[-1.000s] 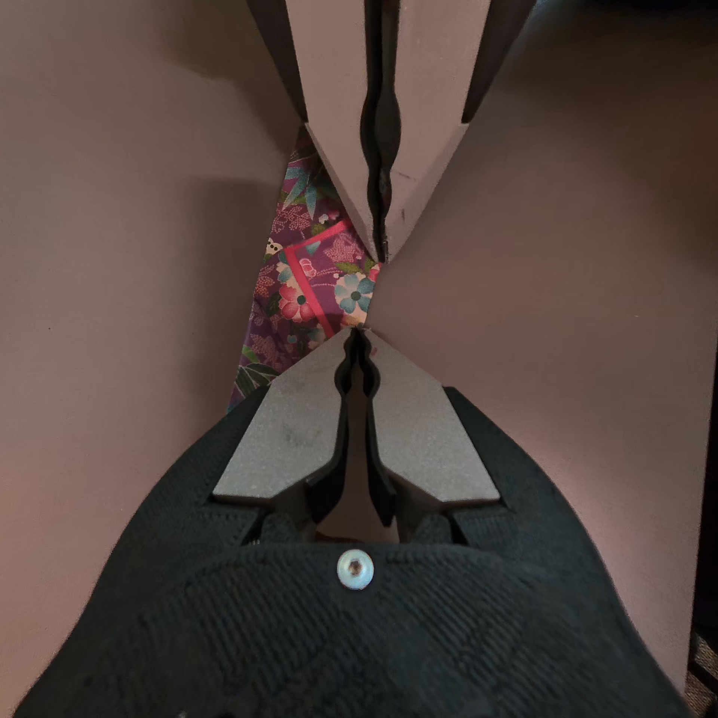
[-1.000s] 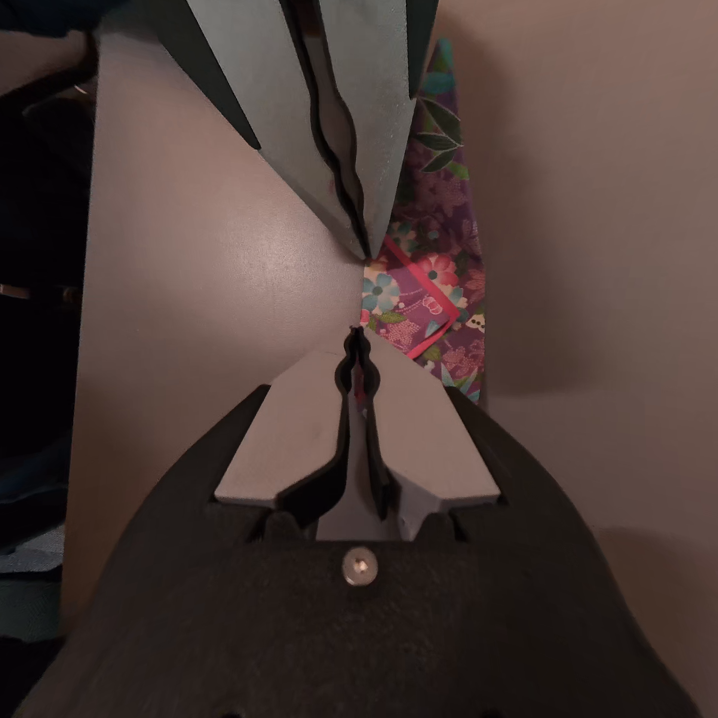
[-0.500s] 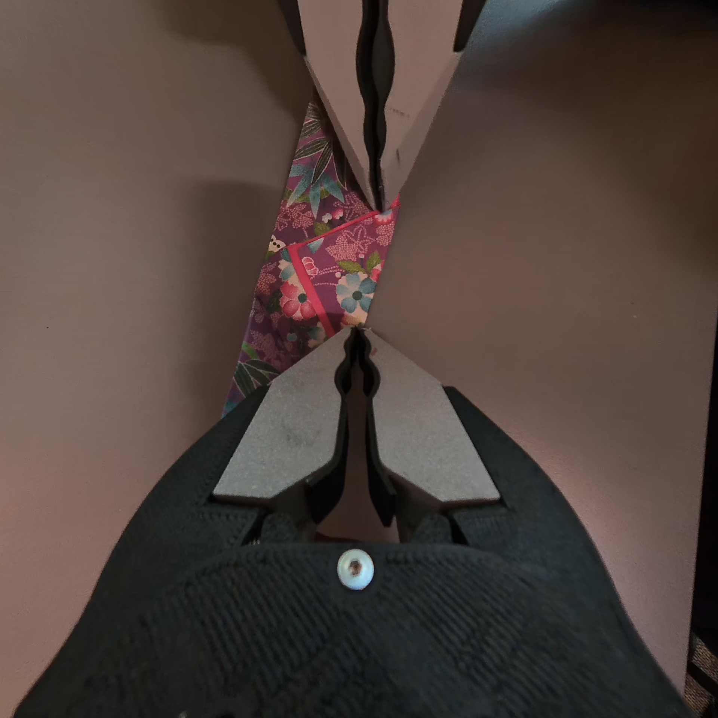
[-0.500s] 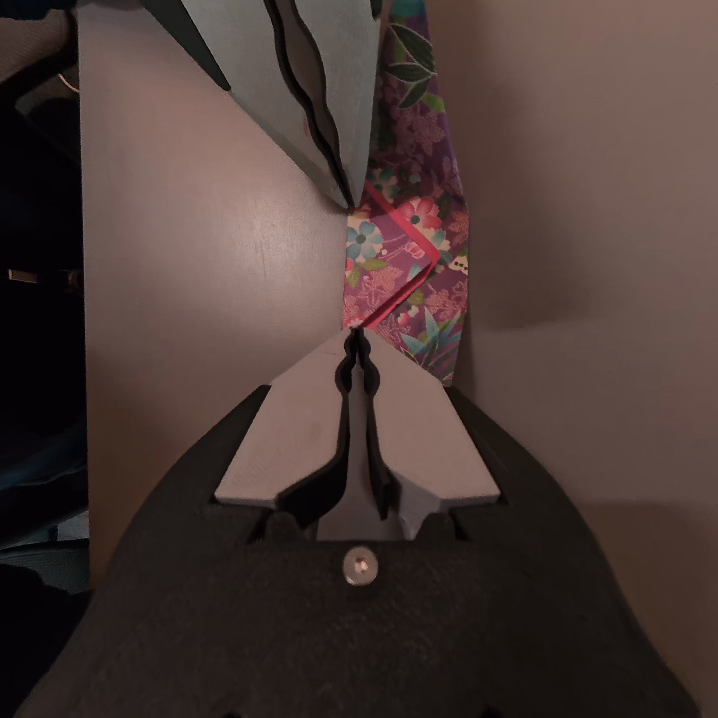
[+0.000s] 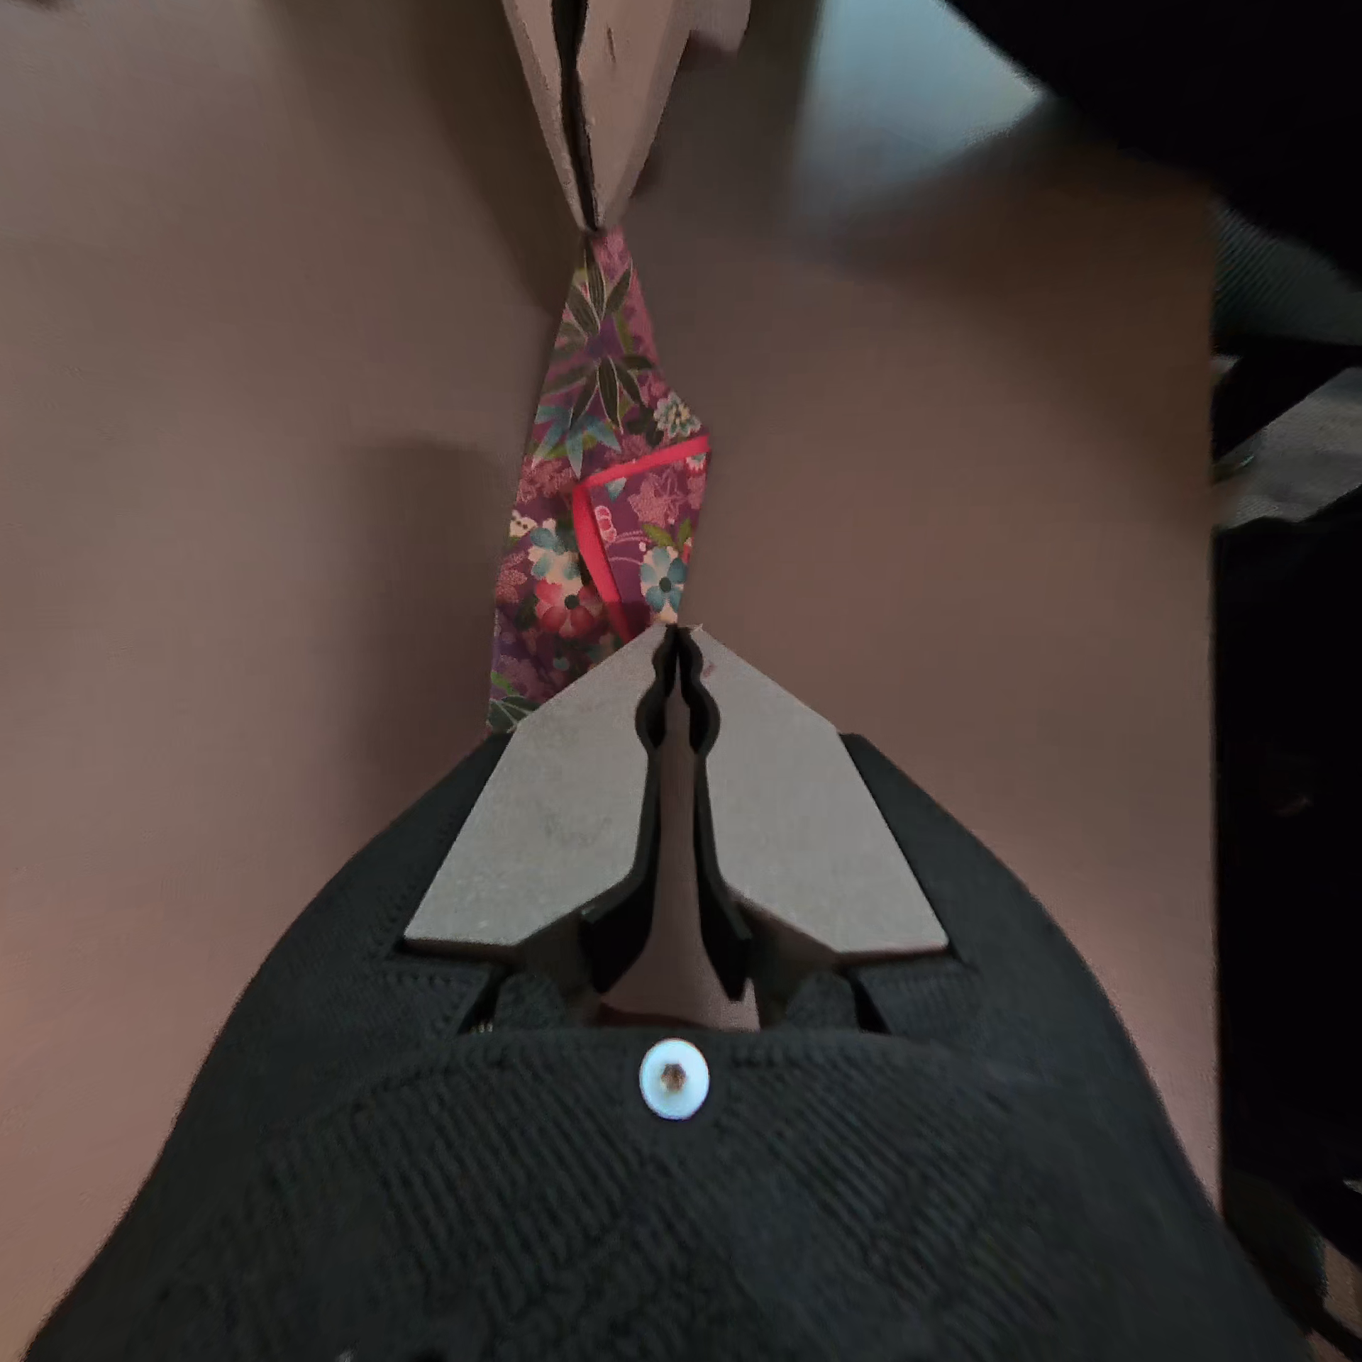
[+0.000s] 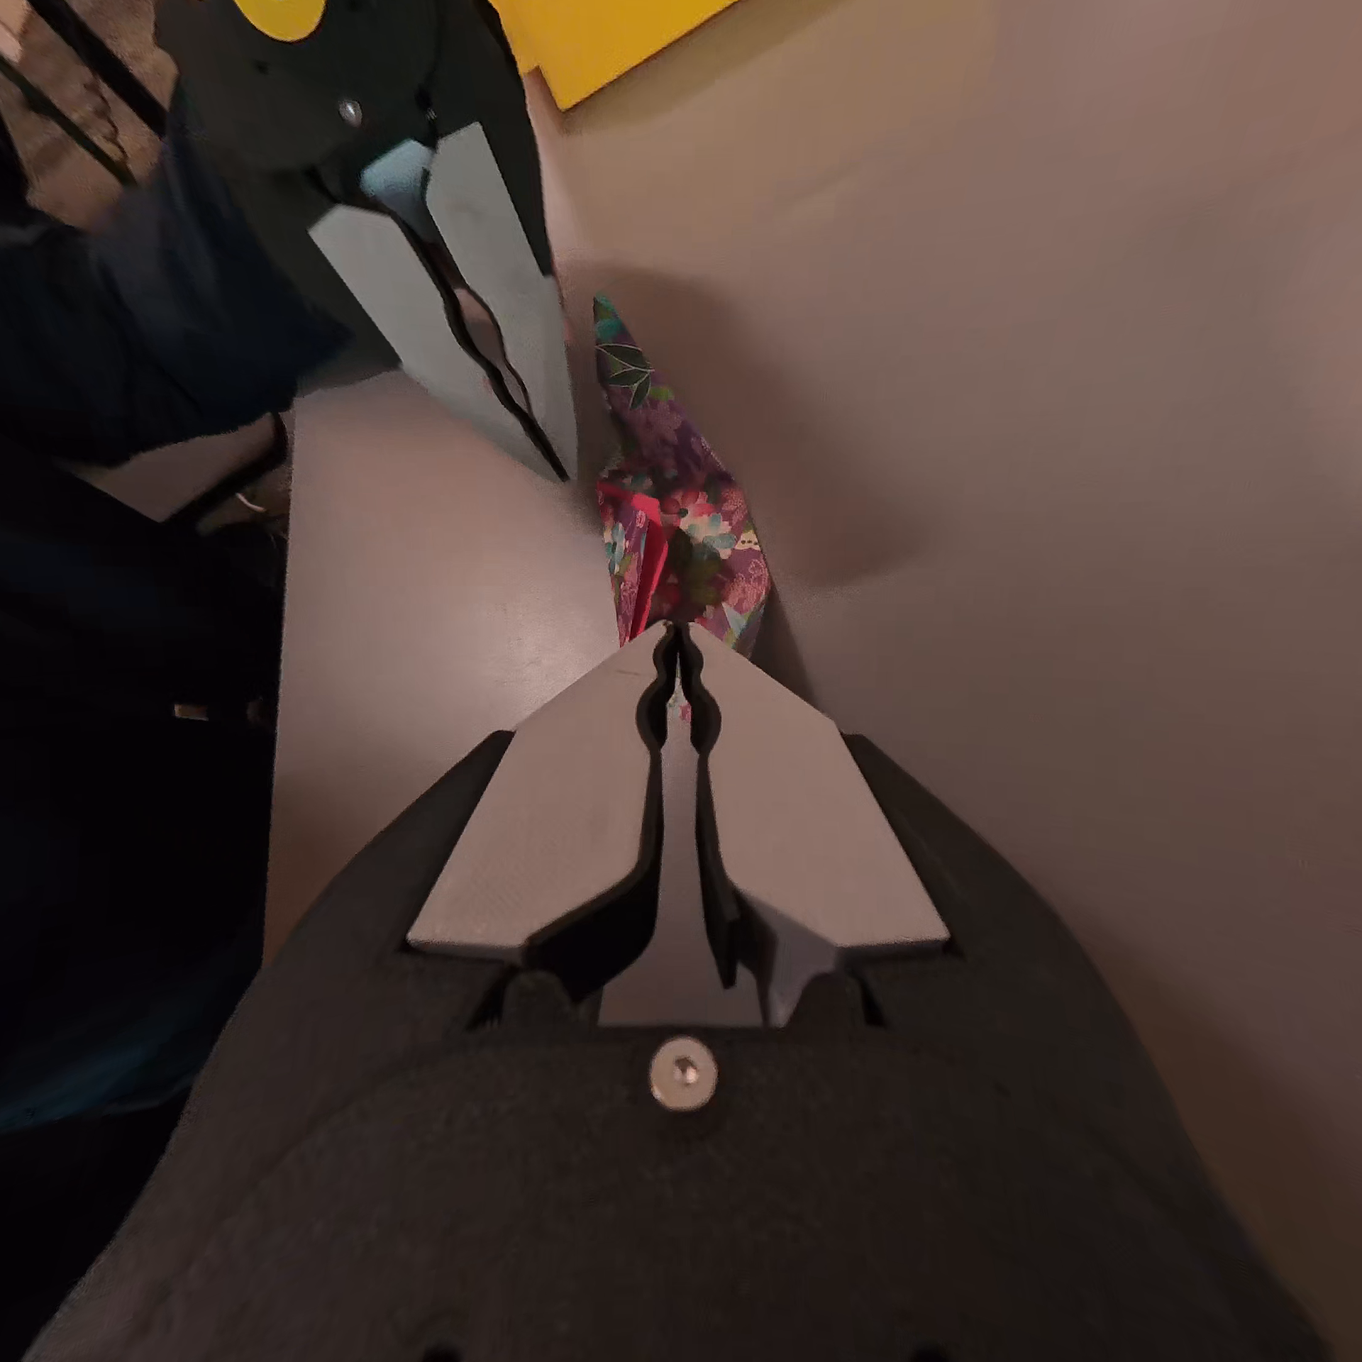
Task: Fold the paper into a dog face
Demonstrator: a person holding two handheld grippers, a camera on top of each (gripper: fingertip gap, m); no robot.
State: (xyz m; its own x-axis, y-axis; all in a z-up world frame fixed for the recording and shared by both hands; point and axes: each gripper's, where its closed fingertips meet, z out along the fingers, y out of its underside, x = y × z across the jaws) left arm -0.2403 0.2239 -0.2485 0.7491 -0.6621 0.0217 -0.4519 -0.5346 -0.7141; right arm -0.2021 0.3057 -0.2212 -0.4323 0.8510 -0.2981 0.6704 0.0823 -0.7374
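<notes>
The folded paper (image 5: 612, 479), purple with flowers and a red-edged flap, lies on the tan table (image 5: 921, 589) between my two grippers. My left gripper (image 5: 674, 630) is shut, its tip at the paper's right edge near the middle. My right gripper (image 5: 589, 221) is shut, its tip at the paper's far pointed end. In the right wrist view the right gripper (image 6: 674, 626) covers the near end of the paper (image 6: 685, 531), and a bit of pattern shows in the gap between its jaws. There the left gripper (image 6: 564, 475) stands just left of the paper. The flap stands slightly raised.
A person's dark sleeve (image 6: 147, 332) and hand hold the left gripper beyond the table edge (image 6: 284, 589). A yellow sheet (image 6: 626, 51) lies at the far side. In the left wrist view the table ends at the right (image 5: 1212, 663), with dark objects beyond.
My right gripper has slid along the paper's folded edge away from the left gripper, out to the paper's end. More of the paper shows between the tips. The left gripper has stayed.
</notes>
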